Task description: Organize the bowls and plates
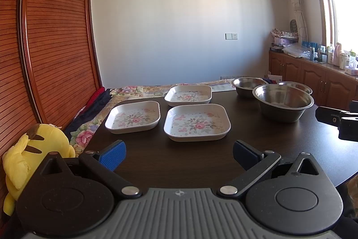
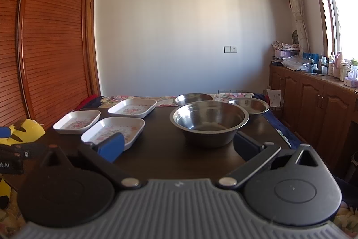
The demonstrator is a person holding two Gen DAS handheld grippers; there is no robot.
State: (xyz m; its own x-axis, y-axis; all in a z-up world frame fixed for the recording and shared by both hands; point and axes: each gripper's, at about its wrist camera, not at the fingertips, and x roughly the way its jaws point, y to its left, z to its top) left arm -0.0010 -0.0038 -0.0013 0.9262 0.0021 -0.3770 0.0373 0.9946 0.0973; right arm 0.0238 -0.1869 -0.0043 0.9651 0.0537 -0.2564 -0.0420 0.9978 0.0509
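Three square white floral plates lie apart on the dark table (image 1: 179,162): a near one (image 1: 197,122), a left one (image 1: 133,117) and a far one (image 1: 188,94). Three steel bowls stand to the right: a large near one (image 1: 283,102), one behind it on the left (image 1: 248,85) and one behind it on the right (image 1: 295,85). My left gripper (image 1: 179,155) is open and empty, short of the near plate. My right gripper (image 2: 179,147) is open and empty, just short of the large bowl (image 2: 209,123). The plates show at the left in the right wrist view (image 2: 114,130).
A yellow plush toy (image 1: 33,156) sits off the table's left edge beside a wooden slatted wardrobe (image 1: 51,37). A floral bedspread (image 1: 138,91) lies behind the table. Wooden cabinets (image 2: 313,100) with bottles run along the right wall under the window.
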